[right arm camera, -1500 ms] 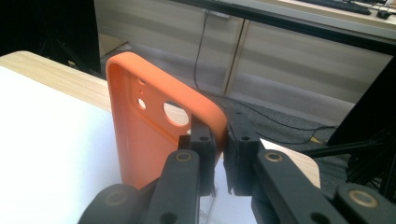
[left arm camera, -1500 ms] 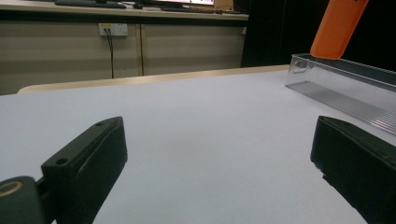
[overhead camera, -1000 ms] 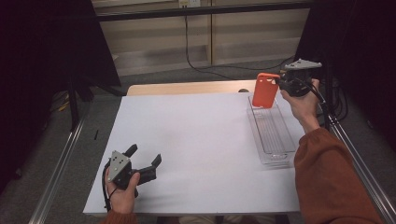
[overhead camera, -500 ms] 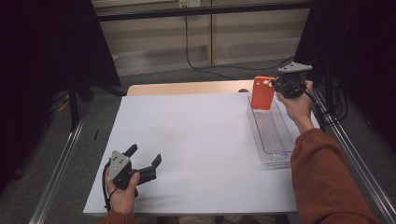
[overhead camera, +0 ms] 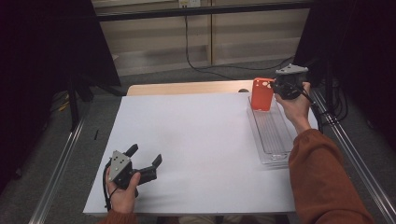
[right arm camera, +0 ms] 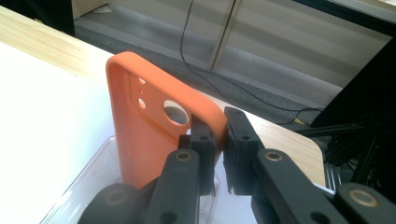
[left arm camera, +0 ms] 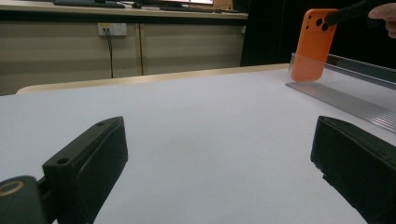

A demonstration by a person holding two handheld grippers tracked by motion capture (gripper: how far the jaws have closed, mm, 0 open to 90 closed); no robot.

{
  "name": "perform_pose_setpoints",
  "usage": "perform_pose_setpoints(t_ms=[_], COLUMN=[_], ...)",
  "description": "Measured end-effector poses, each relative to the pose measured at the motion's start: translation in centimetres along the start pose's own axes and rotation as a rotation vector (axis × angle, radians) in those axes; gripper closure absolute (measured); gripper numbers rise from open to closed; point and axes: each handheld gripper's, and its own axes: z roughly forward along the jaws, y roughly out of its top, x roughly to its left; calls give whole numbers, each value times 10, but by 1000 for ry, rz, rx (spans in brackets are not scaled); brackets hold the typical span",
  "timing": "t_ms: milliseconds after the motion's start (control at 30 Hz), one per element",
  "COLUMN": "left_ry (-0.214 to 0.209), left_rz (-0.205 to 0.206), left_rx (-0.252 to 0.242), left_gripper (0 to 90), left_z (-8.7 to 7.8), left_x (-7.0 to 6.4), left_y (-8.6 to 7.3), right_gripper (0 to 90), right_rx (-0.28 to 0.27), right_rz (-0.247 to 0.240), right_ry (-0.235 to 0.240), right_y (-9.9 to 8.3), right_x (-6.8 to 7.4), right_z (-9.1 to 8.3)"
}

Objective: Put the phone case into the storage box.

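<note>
An orange phone case [overhead camera: 262, 94] stands upright at the far end of a clear plastic tray [overhead camera: 275, 140] on the right side of the table. My right gripper [overhead camera: 275, 88] is shut on its top corner [right arm camera: 219, 130]; the case [right arm camera: 149, 135] shows its camera holes, and its lower end sits inside the tray. My left gripper [overhead camera: 144, 156] rests near the front left of the white sheet, jaws wide apart with nothing between them [left arm camera: 219, 154]. From there the case [left arm camera: 314, 44] and the tray [left arm camera: 355, 98] appear far off to the right.
A white sheet [overhead camera: 196, 144] covers most of the wooden table [overhead camera: 187, 87]. Metal rails [overhead camera: 60, 163] run along both sides. Cabinets and a dangling cable [overhead camera: 191, 51] stand behind the table. A person's orange sleeve [overhead camera: 327, 186] crosses the front right.
My right gripper has carried the orange case slightly left and down toward the tray's far end. The left gripper has stayed put.
</note>
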Motion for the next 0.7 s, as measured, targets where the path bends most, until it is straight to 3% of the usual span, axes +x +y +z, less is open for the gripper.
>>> perform_pose_setpoints(t_ms=[267,700], left_ry=[4,1], left_rz=[2,3], left_rx=[1,7], left_gripper=[38,38], left_z=[0,1], left_x=[0,0], left_y=[0,0], right_gripper=[829,820], right_rx=[7,45], right_rz=[7,50], right_ry=[-3,58], right_y=[-4,-2], right_x=[-1,-14], right_z=[5,10])
